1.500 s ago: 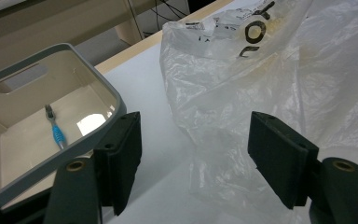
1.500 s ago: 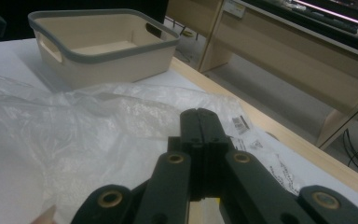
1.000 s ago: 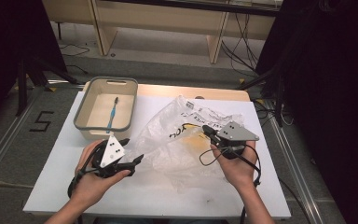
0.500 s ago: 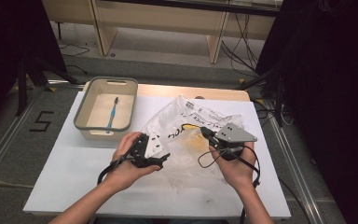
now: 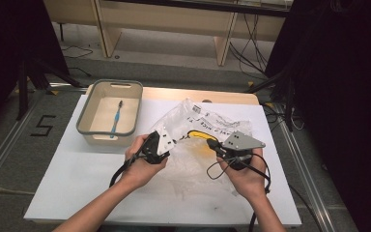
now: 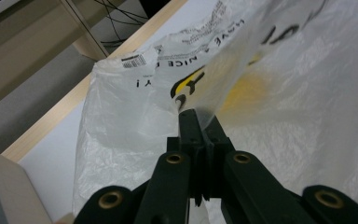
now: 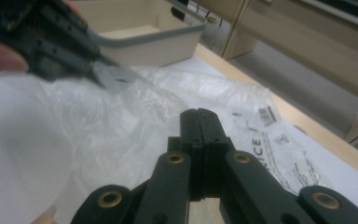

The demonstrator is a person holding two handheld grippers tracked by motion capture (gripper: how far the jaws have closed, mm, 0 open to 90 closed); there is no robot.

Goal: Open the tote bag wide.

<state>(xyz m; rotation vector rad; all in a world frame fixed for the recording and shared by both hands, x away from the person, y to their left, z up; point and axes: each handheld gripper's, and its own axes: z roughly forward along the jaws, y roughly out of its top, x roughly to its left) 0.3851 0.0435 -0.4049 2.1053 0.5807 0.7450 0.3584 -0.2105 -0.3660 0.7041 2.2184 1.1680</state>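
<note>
We see the white counter (image 5: 67,188) filling the middle and lower part of the high view, and on it, right of centre, lies a crumpled clear plastic bag (image 5: 198,159) with black print and a yellow patch showing through near its upper middle. In the upper left part of the counter stands a beige bin (image 5: 88,131) with a grey rim, and a blue toothbrush (image 5: 115,121) lies inside it, well apart from the bag. Our two forearms come up from the bottom edge. The left tongs (image 5: 166,143) sit at the bag's left edge, just left of centre in the frame; their jaws have just been closing, and in the left gripper view the left tongs (image 6: 198,122) are clenched on a fold of the bag's film, which rises from between the tips toward the upper right. The right tongs (image 5: 211,143) sit at the centre right of the high view, over the bag beside the yellow patch. In the right gripper view the right tongs (image 7: 200,116) have their jaws pressed together over the bag; we cannot tell whether any film is pinched between them.
</note>
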